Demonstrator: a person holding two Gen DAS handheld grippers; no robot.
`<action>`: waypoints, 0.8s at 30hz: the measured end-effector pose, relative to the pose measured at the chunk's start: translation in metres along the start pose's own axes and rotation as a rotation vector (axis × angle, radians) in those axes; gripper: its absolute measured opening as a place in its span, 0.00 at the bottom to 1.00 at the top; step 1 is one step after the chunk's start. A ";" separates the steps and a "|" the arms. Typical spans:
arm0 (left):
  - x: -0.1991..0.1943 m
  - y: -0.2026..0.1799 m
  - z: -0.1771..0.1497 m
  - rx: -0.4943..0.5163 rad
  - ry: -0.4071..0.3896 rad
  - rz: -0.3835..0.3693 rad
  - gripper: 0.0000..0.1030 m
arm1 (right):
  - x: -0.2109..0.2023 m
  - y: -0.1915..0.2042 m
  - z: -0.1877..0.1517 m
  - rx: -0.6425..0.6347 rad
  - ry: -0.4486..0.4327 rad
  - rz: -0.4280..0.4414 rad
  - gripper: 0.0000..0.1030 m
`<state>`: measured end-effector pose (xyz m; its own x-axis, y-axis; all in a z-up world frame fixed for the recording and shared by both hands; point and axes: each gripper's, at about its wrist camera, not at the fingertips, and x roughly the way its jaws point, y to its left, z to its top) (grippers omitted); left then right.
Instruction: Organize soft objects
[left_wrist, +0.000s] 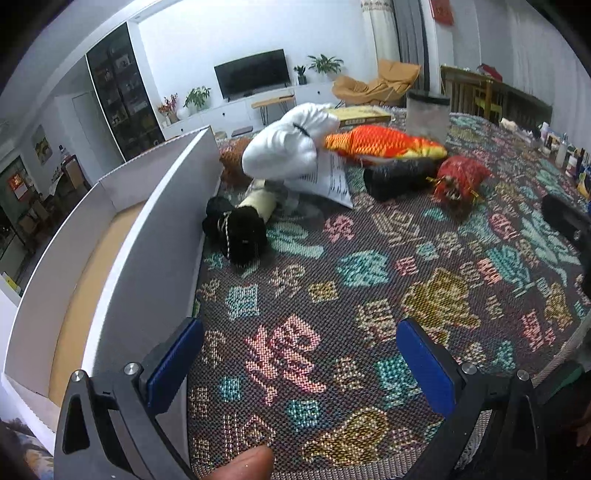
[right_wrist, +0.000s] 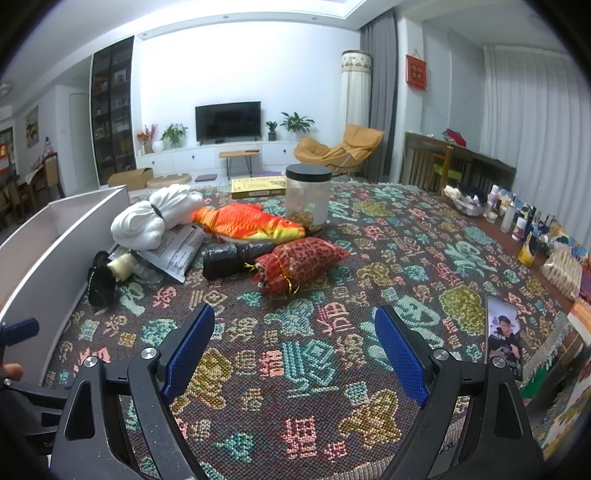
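Both the left gripper (left_wrist: 299, 354) and the right gripper (right_wrist: 294, 343) gape wide over the patterned tablecloth (right_wrist: 332, 369), holding nothing. The white bundle (right_wrist: 155, 218), fish toy (right_wrist: 247, 221), black roll (right_wrist: 236, 258) and red pouch (right_wrist: 299, 262) lie heaped toward the table's far edge, beside the white box (left_wrist: 110, 266) along its left edge.

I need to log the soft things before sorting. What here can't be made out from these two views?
- White box: its inside is hidden by its near wall in the right wrist view and cut by the frame edge in the left.
- Printed packet: text too small, partly under the white bundle.
- Black pouch: blurred in the left wrist view.
- Small bottles: too small to read.
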<state>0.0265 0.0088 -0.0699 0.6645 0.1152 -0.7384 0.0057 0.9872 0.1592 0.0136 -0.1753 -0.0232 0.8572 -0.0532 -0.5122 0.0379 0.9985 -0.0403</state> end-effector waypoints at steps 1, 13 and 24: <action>0.001 0.000 -0.001 0.001 0.006 0.003 1.00 | 0.000 0.000 0.000 -0.001 0.002 0.000 0.88; 0.010 0.002 -0.005 0.001 0.031 0.015 1.00 | 0.006 0.002 -0.002 -0.006 0.022 0.003 0.88; 0.025 -0.003 -0.006 0.000 0.075 -0.014 1.00 | 0.008 0.003 -0.002 -0.004 0.032 0.007 0.88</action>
<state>0.0386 0.0098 -0.0926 0.6066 0.1096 -0.7874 0.0144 0.9888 0.1487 0.0197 -0.1729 -0.0292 0.8408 -0.0463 -0.5393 0.0298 0.9988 -0.0394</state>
